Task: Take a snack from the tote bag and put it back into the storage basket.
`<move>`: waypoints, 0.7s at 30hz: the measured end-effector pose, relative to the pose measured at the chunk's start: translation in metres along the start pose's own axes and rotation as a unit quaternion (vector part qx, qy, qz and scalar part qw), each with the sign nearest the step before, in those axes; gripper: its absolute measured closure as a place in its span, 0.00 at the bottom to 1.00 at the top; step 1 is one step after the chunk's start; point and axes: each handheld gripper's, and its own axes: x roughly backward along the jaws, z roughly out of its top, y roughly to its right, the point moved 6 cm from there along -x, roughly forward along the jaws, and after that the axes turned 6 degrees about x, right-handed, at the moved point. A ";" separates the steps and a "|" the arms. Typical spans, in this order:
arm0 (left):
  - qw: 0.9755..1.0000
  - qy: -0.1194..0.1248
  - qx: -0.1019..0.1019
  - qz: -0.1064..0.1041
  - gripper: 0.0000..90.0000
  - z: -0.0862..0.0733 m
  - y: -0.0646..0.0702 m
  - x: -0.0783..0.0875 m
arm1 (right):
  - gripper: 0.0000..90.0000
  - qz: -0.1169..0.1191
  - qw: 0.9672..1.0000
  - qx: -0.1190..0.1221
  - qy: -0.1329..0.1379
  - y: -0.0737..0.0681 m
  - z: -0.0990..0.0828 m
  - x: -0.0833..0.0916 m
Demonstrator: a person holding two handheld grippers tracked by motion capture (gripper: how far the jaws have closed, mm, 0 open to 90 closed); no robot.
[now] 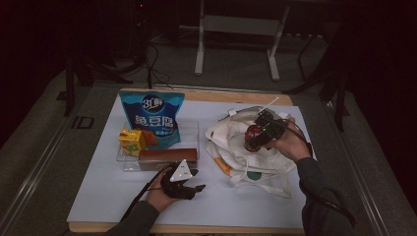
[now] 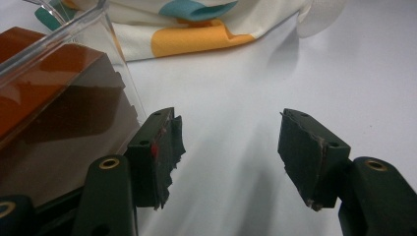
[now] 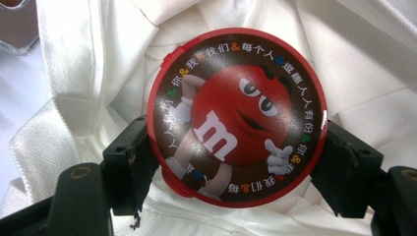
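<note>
My right gripper [image 3: 236,157] is shut on a round red M&M's candy tin [image 3: 237,117], its jaws pressing the rim on both sides. In the high view the tin [image 1: 254,134] is held by the right gripper [image 1: 260,133] over a crumpled white tote bag [image 1: 246,147]. My left gripper [image 1: 193,183] rests low on the white table cover near the front, open with nothing between its fingers. In the left gripper view its jaws [image 2: 228,147] stand apart beside a clear plastic tray [image 2: 88,34] that holds a brown box [image 2: 44,83].
The clear tray [image 1: 129,162] at the left holds a blue snack bag [image 1: 152,115], a yellow drink carton [image 1: 131,141] and a long brown box [image 1: 168,156]. The tote bag's edge [image 2: 196,34] with orange and teal print lies beyond the left gripper. The table's wooden front edge [image 1: 187,229] is close.
</note>
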 end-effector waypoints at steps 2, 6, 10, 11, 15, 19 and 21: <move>1.000 0.000 0.000 0.000 0.44 0.000 0.000 0.000 | 0.29 0.002 1.000 -0.001 0.001 -0.001 0.001 0.001; 1.000 0.000 0.000 0.000 0.44 0.000 0.000 0.000 | 0.29 0.003 1.000 -0.001 0.006 -0.001 0.002 0.003; 1.000 0.000 0.000 0.000 0.44 0.000 0.000 0.000 | 0.29 0.009 1.000 -0.002 0.012 -0.004 0.006 0.007; 1.000 0.000 0.000 0.000 0.44 0.000 0.000 0.000 | 0.29 0.008 1.000 0.000 0.013 -0.005 0.007 0.008; 1.000 0.000 0.000 0.000 0.44 0.000 0.000 0.000 | 0.29 0.011 1.000 0.002 0.018 -0.007 0.011 0.011; 1.000 0.000 0.001 0.000 0.44 0.000 0.000 0.000 | 0.29 0.013 1.000 0.005 0.021 -0.009 0.014 0.014; 1.000 0.000 0.001 -0.001 0.44 0.000 0.000 0.000 | 0.29 0.016 1.000 0.005 0.024 -0.010 0.015 0.015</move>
